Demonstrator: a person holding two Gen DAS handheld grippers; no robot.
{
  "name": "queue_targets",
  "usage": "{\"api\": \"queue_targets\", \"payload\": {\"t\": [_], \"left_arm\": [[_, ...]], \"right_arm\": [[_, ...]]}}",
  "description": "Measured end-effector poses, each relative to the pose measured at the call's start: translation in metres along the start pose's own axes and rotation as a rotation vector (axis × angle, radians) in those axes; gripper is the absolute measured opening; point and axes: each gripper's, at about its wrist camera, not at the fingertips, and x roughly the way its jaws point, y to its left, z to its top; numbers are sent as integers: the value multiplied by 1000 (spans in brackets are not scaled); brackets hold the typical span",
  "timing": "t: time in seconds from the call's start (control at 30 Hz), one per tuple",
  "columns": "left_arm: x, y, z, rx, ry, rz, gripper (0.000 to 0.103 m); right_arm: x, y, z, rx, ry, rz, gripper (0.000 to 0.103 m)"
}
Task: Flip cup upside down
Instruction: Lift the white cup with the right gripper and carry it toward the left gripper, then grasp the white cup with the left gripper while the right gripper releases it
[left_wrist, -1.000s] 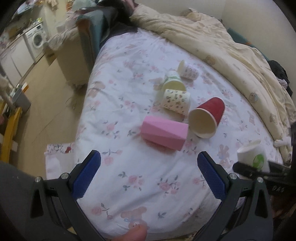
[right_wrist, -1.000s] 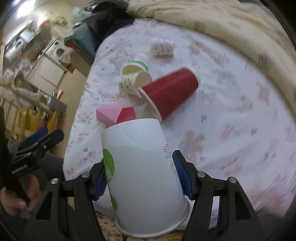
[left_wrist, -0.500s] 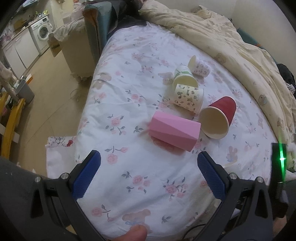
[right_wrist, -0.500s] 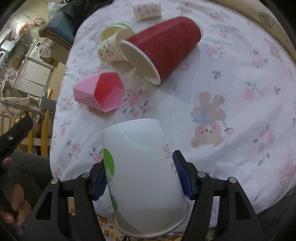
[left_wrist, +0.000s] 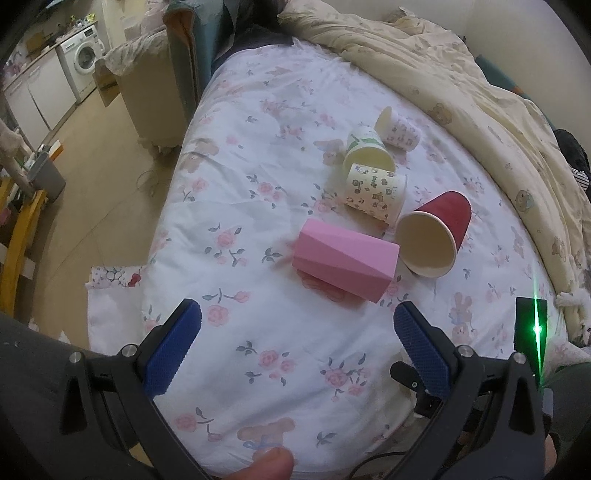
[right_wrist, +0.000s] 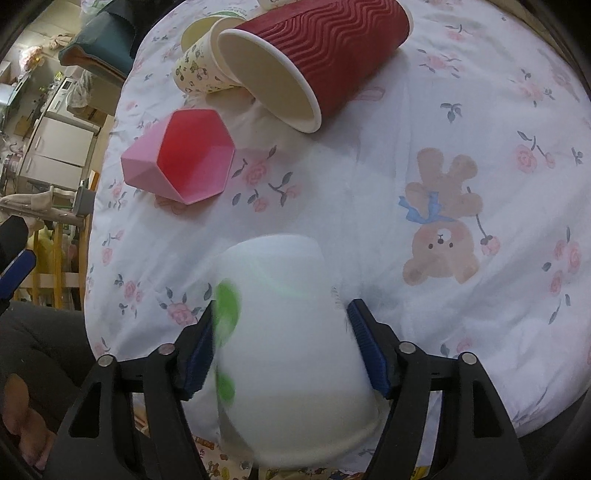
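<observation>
My right gripper (right_wrist: 282, 332) is shut on a white paper cup (right_wrist: 288, 332) with green marks, held base away from the camera and rim toward it, low over the front part of the bed; the cup looks blurred. My left gripper (left_wrist: 295, 343) is open and empty above the bed's near edge. On the floral sheet lie a pink faceted cup (left_wrist: 345, 264) (right_wrist: 177, 170), a red ribbed cup (left_wrist: 436, 236) (right_wrist: 314, 59), a bear-print cup (left_wrist: 375, 192) and two more paper cups (left_wrist: 369, 149) behind them, all on their sides.
A cream duvet (left_wrist: 461, 85) is heaped along the bed's far and right side. The floor (left_wrist: 92, 177) drops away on the left, with a washing machine (left_wrist: 79, 61) and cabinets beyond. A device with a green light (left_wrist: 537, 326) shows at the right.
The right gripper has moved down toward the sheet with the white cup. The left gripper's view has shifted slightly; the lying cups have not moved.
</observation>
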Motion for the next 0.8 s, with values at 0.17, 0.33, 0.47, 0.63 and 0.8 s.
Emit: {"api": "queue_targets", "payload": {"t": [0.17,0.33,0.47,0.63,0.8], "left_arm": [[-1,3,0,-10,-4,7,103],[-4,6,0,-15,-13,8,103],[-5,3,-3,0,-14,11,103],[-5,1,-5,13,-6,1,103],[3,-9,-8,28,63,-11,103]], "right_arm": [[-6,9,0,-31,-16,-26,90],[-46,10,-1,-29,-103,22,91],[-91,11,-2,-63,-197,22,95],[-127,2,-5,-100,-284,-27,96],[-136,-24,-8,-26,-340,-15,97]]}}
